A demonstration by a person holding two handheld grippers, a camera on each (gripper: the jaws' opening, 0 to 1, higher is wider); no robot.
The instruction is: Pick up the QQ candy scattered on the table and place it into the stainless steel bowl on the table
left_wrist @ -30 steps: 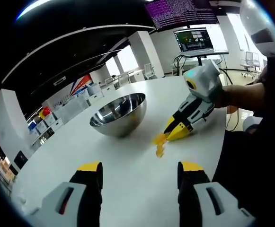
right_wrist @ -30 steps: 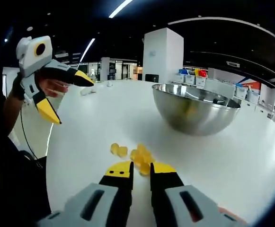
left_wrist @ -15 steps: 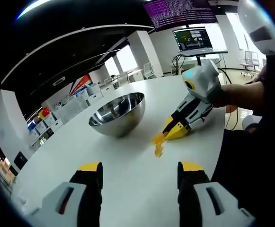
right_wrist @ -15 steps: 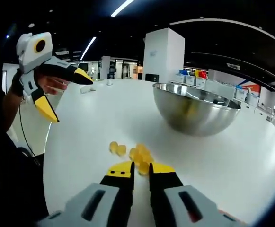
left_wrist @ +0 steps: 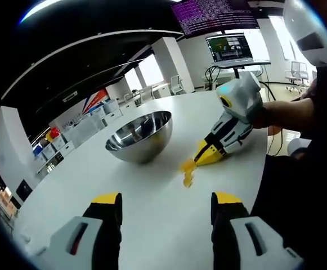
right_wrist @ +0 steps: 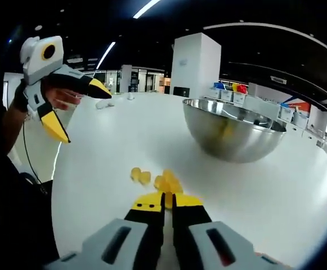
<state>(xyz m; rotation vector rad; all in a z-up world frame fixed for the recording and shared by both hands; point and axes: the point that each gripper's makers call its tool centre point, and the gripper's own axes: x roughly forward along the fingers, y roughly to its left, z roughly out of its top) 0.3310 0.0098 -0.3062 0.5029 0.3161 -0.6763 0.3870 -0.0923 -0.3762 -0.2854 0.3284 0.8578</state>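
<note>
The right hand-held gripper [right_wrist: 168, 198] is resting low over the white bench [right_wrist: 298, 185] with its yellow-tipped jaws drawn almost together — only a thin slit is showing between them — and their tips are meeting the near edge of the heap of yellow QQ candy [right_wrist: 166, 183]; whether a piece is actually pinched between them I cannot tell. In the left gripper view the same gripper [left_wrist: 208, 154] is slanting down from a person's hand [left_wrist: 267, 115], its yellow tips touching the candy cluster [left_wrist: 188, 169] on the bench surface. The left hand-held gripper [left_wrist: 166, 205] is hovering with its jaws spread wide apart, gripping nothing, and only bare bench is lying between them; in the right gripper view it [right_wrist: 79, 109] is hanging in the air at the left, held up by a hand [right_wrist: 62, 101], jaws splayed. The stainless steel bowl [right_wrist: 233, 132] is standing upright on the bench just beyond the candy — near it but not touching. Its shiny inside is showing mostly reflections, and I cannot tell whether any candy is lying in it. Two candies [right_wrist: 140, 175] are sitting slightly apart to the left of the main heap. A lit monitor [left_wrist: 229, 48] is standing beyond the far end of the bench.
</note>
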